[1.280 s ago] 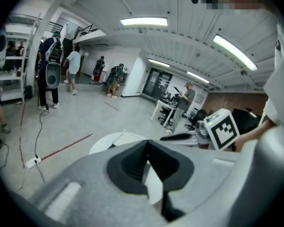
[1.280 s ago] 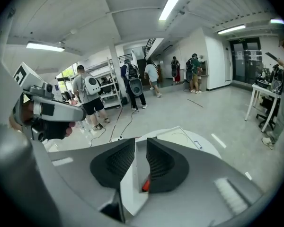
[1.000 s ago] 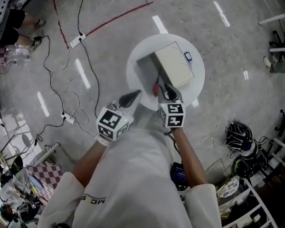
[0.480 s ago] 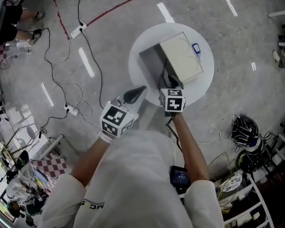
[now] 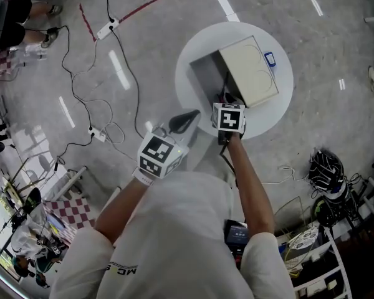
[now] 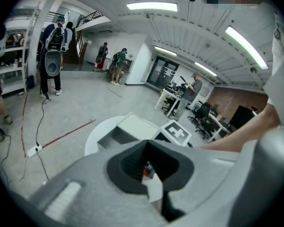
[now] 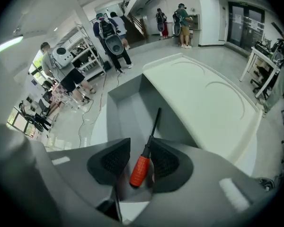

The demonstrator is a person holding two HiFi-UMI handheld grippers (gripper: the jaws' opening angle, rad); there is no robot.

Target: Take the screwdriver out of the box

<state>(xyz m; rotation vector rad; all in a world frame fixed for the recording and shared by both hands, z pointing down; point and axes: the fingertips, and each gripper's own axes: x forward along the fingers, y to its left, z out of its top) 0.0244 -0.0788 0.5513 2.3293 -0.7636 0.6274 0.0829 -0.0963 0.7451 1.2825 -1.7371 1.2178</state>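
Note:
An open grey box with a cream lid folded back stands on a round white table. The screwdriver has an orange-red handle and a black shaft that points into the box. It sits between the jaws of my right gripper, close to the right pad, with a gap on the left side. Those jaws are opening. In the head view my right gripper points steeply down at the box's near end. My left gripper hovers at the table's near-left edge, shut and empty.
A small blue item lies on the table beside the lid. Cables and a power strip run over the floor to the left. Bags and gear lie at the right. People stand far off in the room.
Both grippers have come down toward the table. My right gripper has dropped over the box's near end and its jaws have spread. The left one sank less.

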